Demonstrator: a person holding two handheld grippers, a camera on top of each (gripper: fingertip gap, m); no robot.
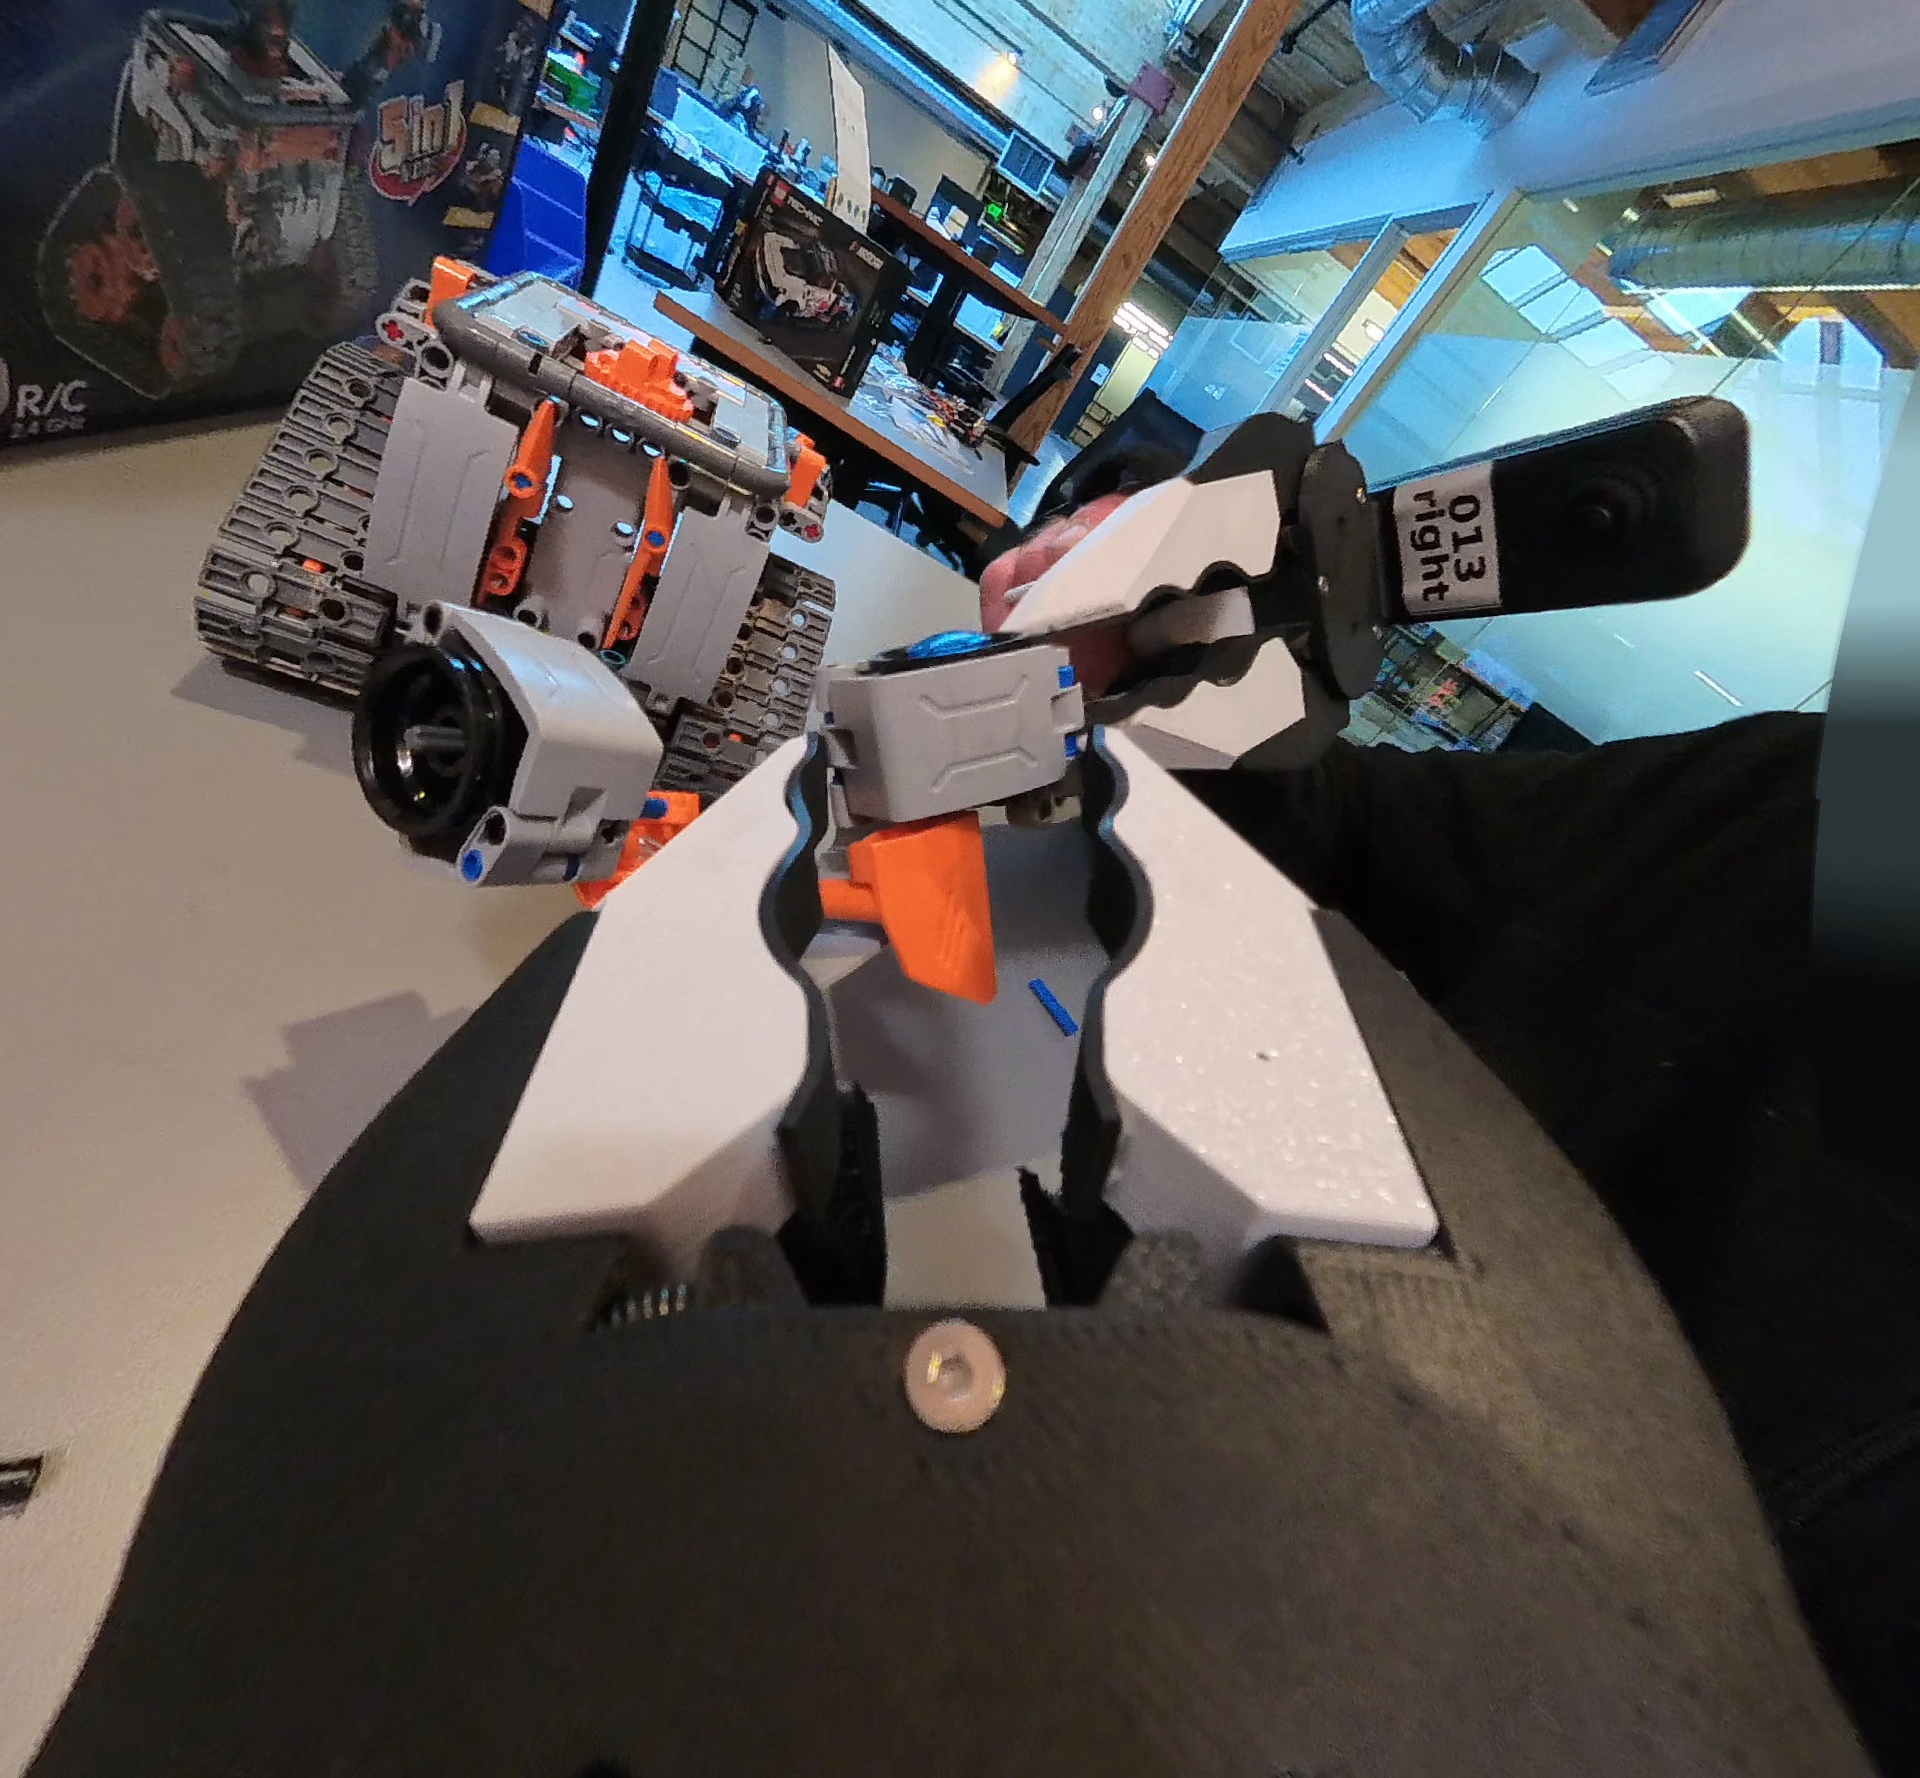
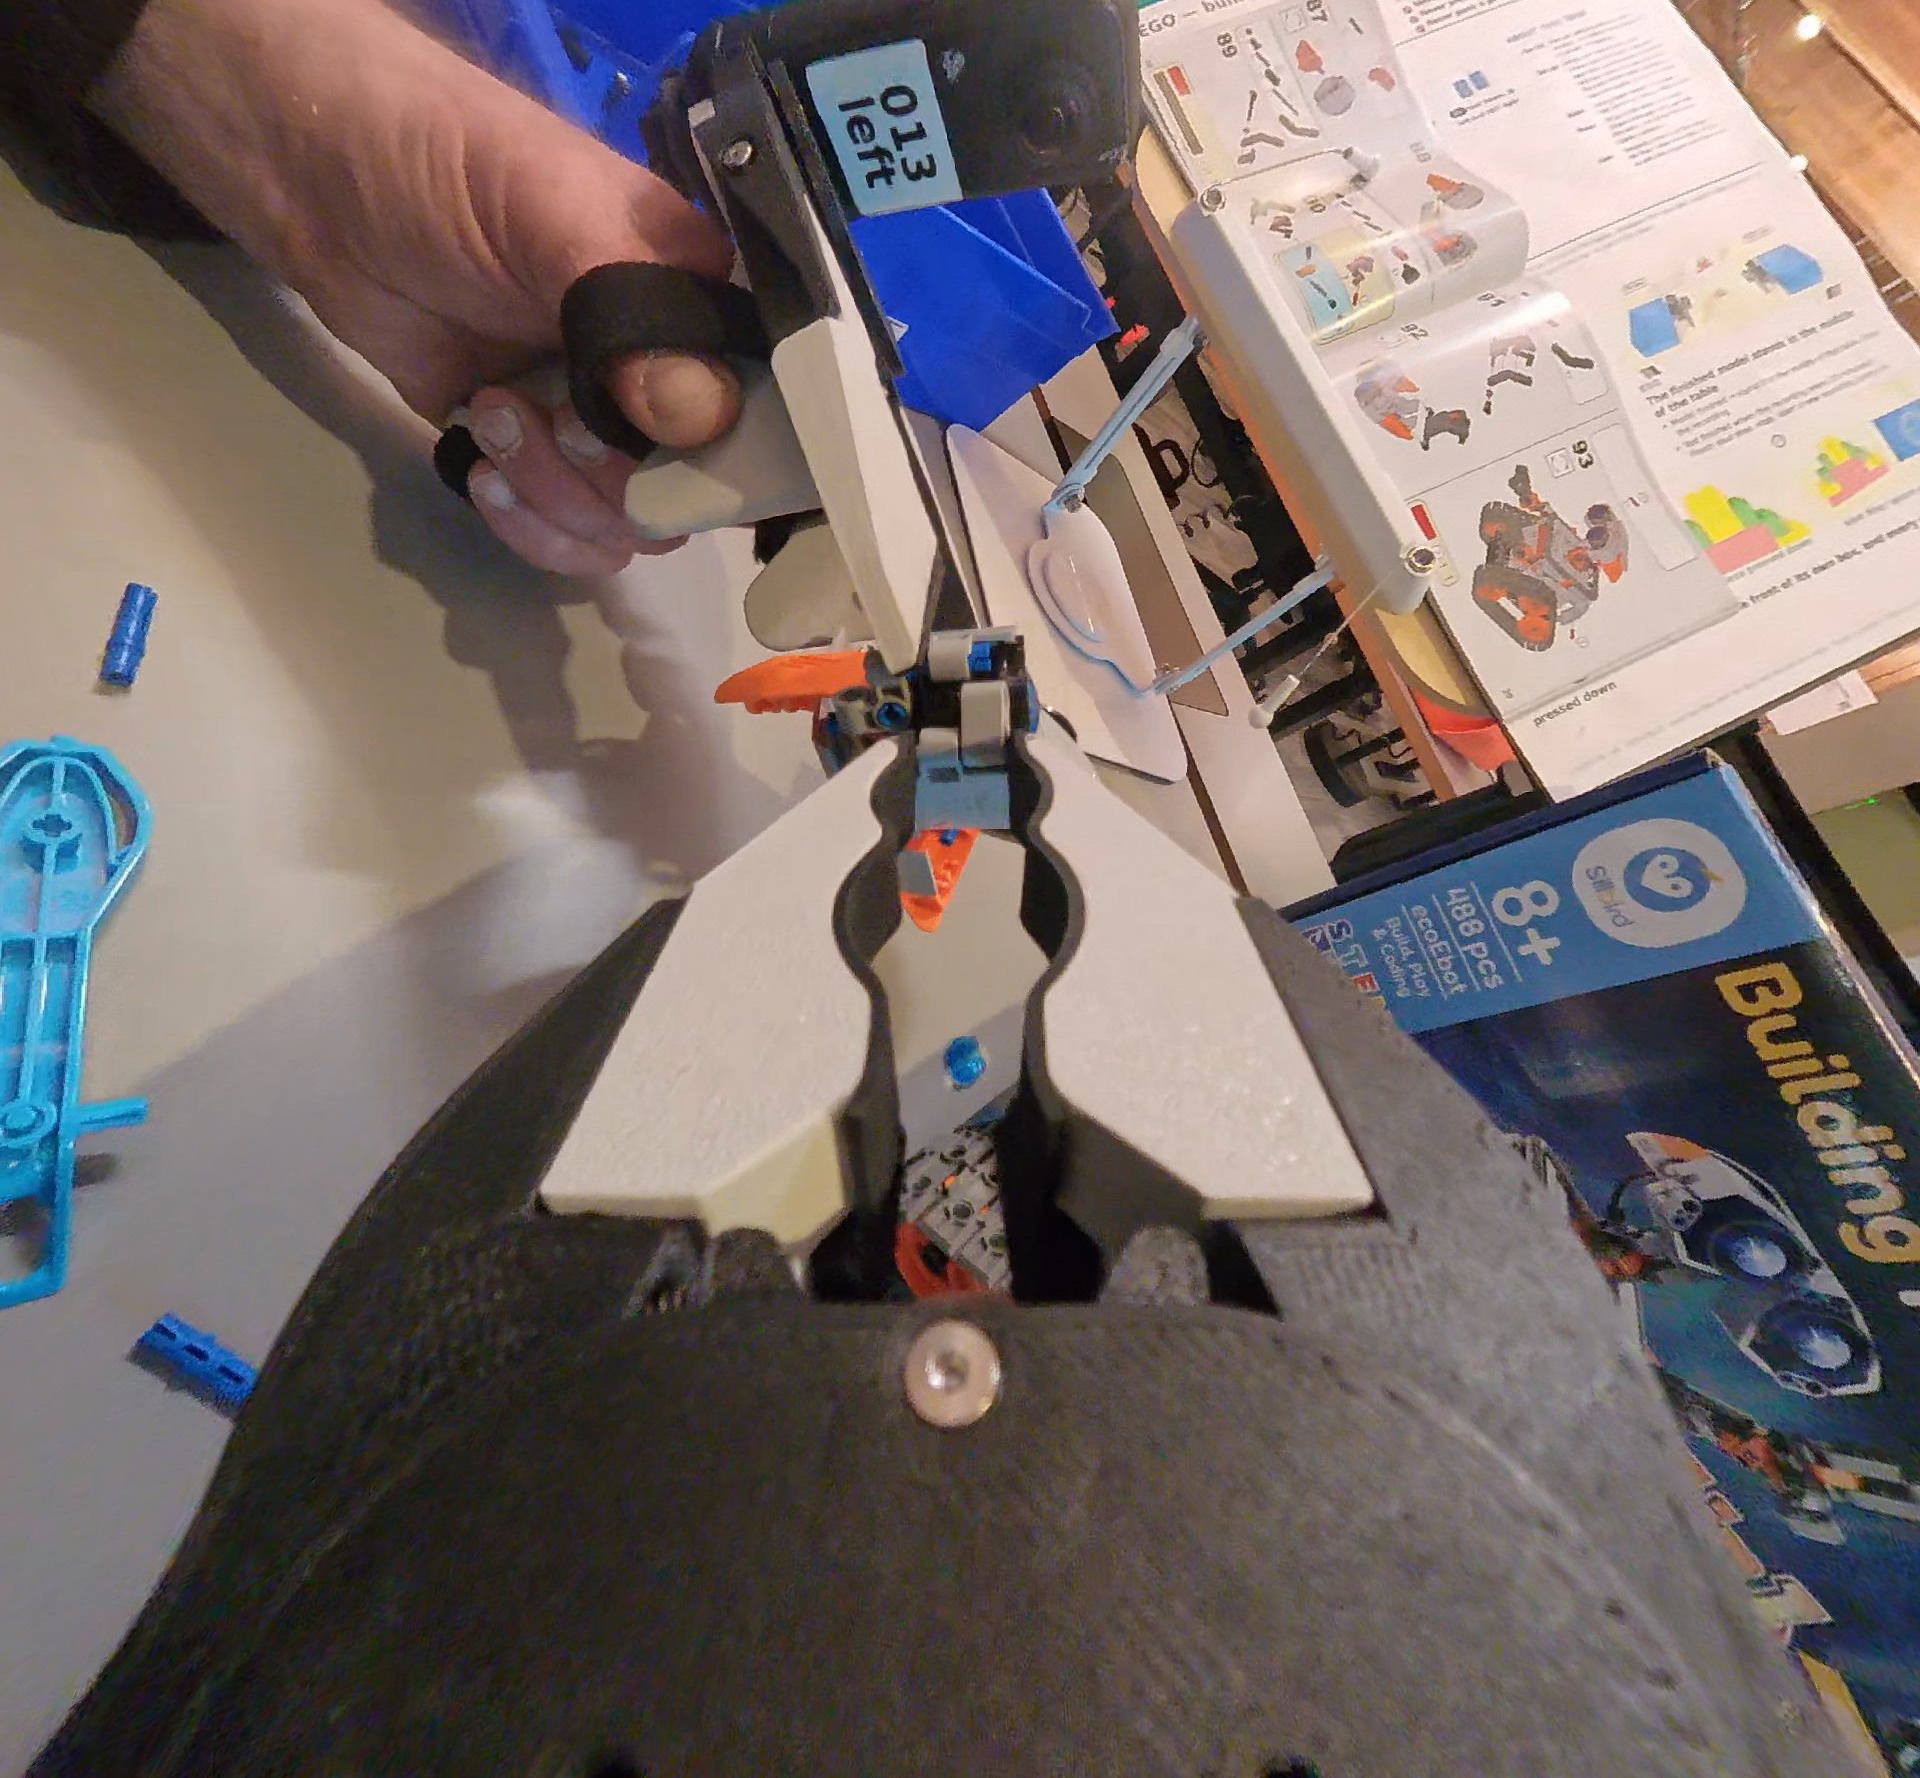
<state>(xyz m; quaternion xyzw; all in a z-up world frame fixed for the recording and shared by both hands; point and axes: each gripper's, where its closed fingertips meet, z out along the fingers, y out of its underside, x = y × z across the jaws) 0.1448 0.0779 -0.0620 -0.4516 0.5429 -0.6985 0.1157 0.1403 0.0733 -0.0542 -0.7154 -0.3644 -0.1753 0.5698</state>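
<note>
- Left wrist view: the left gripper [image 1: 951, 772] clamps a grey-and-orange brick sub-assembly [image 1: 940, 793] above the white table [image 1: 125, 897]; the right gripper [image 1: 1049, 648] pinches its top. A tracked brick robot [image 1: 520, 523] stands behind.
- Right wrist view: the right gripper [image 2: 961, 752] grips the same sub-assembly [image 2: 961, 741]; contents of the blue plastic bin [image 2: 727, 14] are hidden.

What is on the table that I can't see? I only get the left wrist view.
Observer: An open instruction booklet stands propped up beside a blue bin.
Operator: Are any loose bits lying around?
Observer: Yes. A light blue plastic frame lies flat on the table. There are two small blue pegs near it, one farther off and one closer in.
</note>
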